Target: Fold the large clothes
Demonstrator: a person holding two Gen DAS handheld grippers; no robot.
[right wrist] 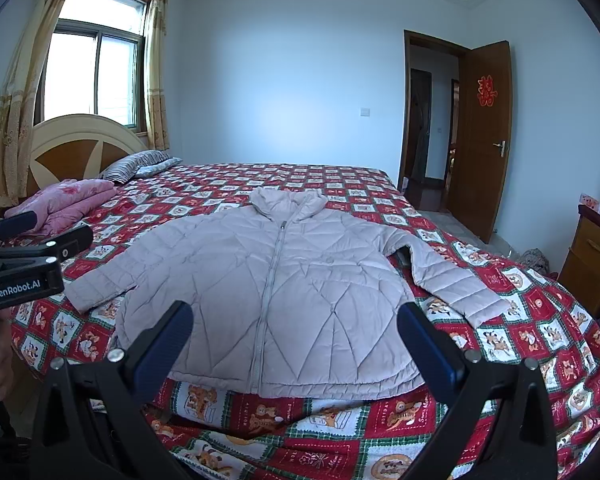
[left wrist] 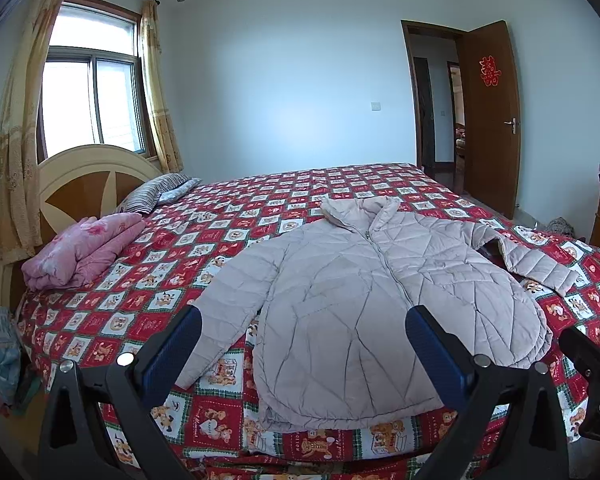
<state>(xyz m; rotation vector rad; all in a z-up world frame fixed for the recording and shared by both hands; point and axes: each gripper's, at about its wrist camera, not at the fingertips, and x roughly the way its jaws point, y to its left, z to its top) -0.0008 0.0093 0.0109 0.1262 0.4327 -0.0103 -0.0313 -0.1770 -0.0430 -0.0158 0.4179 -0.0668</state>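
Note:
A pale pink quilted puffer jacket (left wrist: 340, 300) lies flat and zipped, front up, on the bed, collar away from me, both sleeves spread out. It also shows in the right wrist view (right wrist: 284, 292). My left gripper (left wrist: 304, 340) is open and empty, hovering just above the jacket's near hem, touching nothing. My right gripper (right wrist: 296, 340) is open and empty, hovering over the near hem. The left gripper also shows at the left edge of the right wrist view (right wrist: 40, 236), and the right gripper at the right edge of the left wrist view (left wrist: 592, 364).
The bed carries a red patchwork cartoon bedspread (left wrist: 172, 264). A folded pink quilt (left wrist: 80, 252) and a striped pillow (left wrist: 152, 192) lie by the headboard (left wrist: 88, 176). A wooden cabinet (right wrist: 592, 252) stands at right, an open door (right wrist: 480, 136) beyond.

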